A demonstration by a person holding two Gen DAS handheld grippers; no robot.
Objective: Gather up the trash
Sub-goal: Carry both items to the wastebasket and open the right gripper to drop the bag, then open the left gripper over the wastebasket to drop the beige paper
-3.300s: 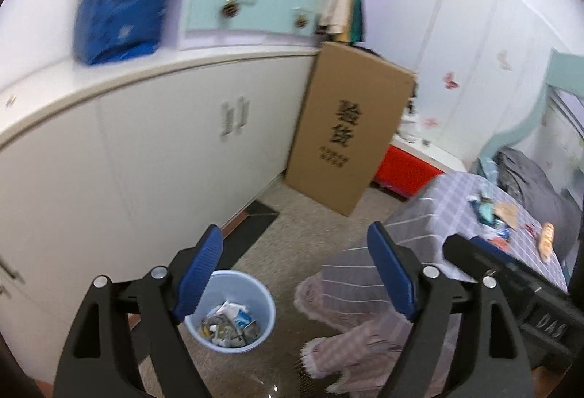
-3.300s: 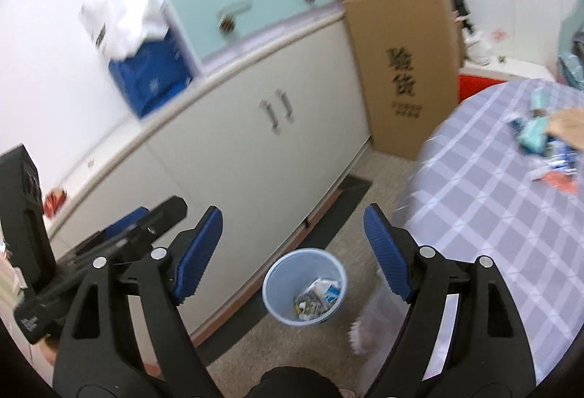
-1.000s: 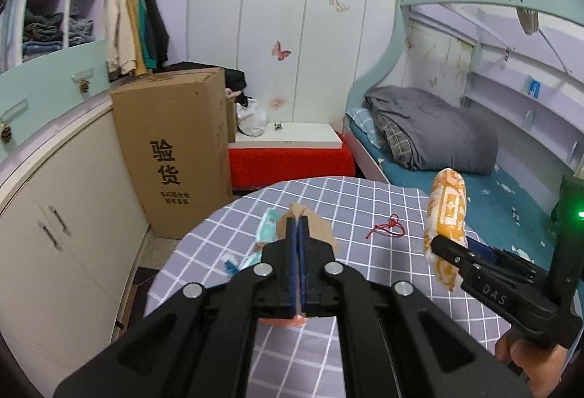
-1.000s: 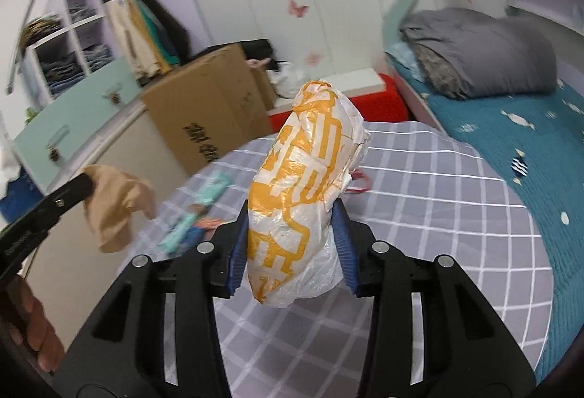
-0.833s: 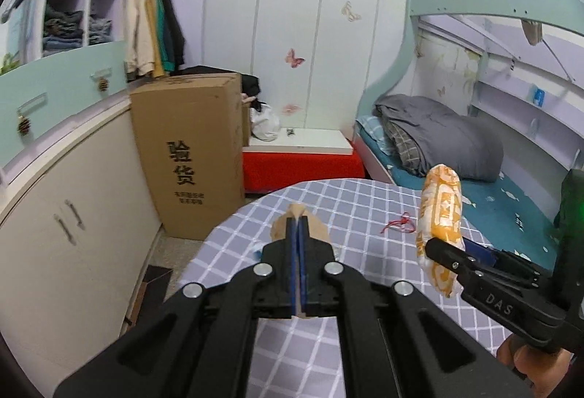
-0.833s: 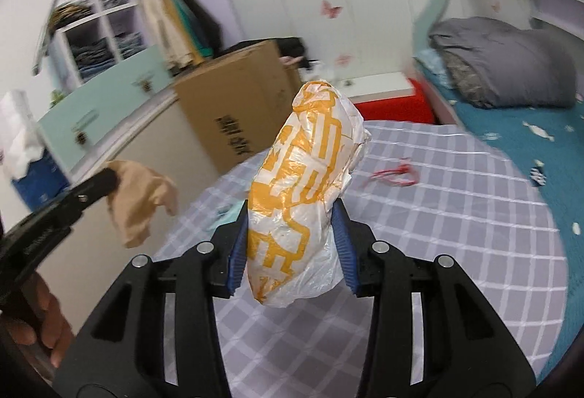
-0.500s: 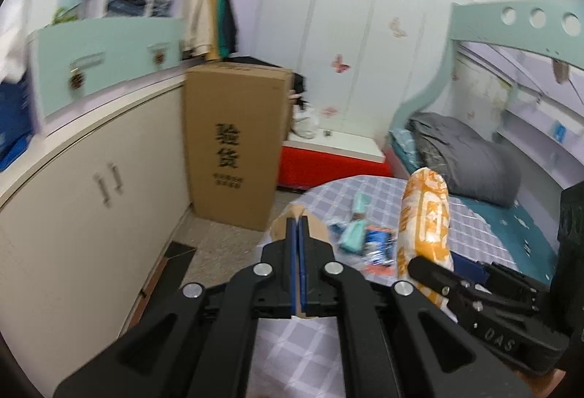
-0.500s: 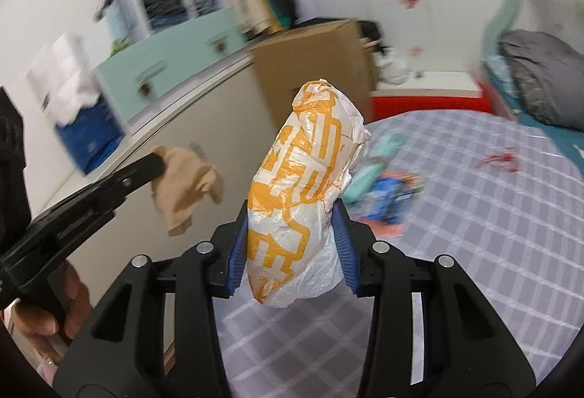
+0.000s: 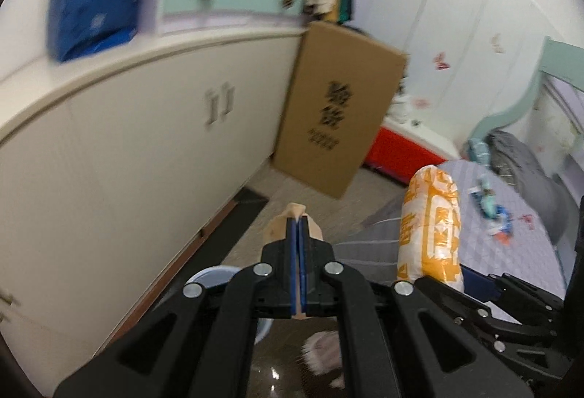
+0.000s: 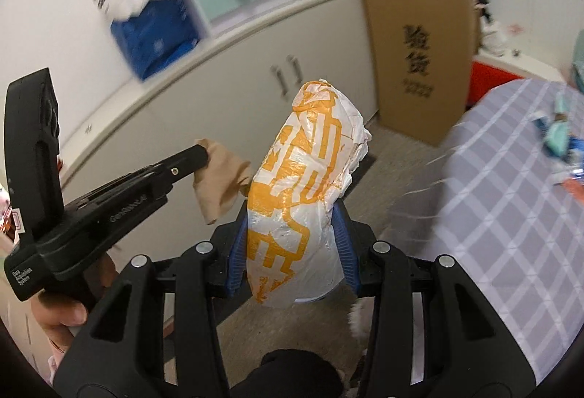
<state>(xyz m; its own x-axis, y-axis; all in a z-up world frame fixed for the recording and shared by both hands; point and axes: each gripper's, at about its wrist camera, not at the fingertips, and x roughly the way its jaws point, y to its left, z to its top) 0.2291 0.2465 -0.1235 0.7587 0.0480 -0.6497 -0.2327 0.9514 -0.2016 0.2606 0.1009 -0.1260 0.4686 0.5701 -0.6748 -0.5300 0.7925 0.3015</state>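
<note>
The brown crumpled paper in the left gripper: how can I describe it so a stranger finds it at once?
Start from the long cream cabinet with the tall cardboard box at its end. In front of it, the black left gripper is shut on a brown crumpled paper. Unlike the bulky orange and white plastic bag beside it, it is small, plain and limp.

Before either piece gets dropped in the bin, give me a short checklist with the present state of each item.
1. Left tongs shut on the tan paper scrap: ok.
2. Right tongs shut on the orange-and-white bag: ok.
3. Blue bin in view: only its rim shows in the left wrist view, partly ok.
4. Either piece over the bin mouth: cannot tell.
5. More trash left on the checked tablecloth: yes, wrappers remain.
</note>
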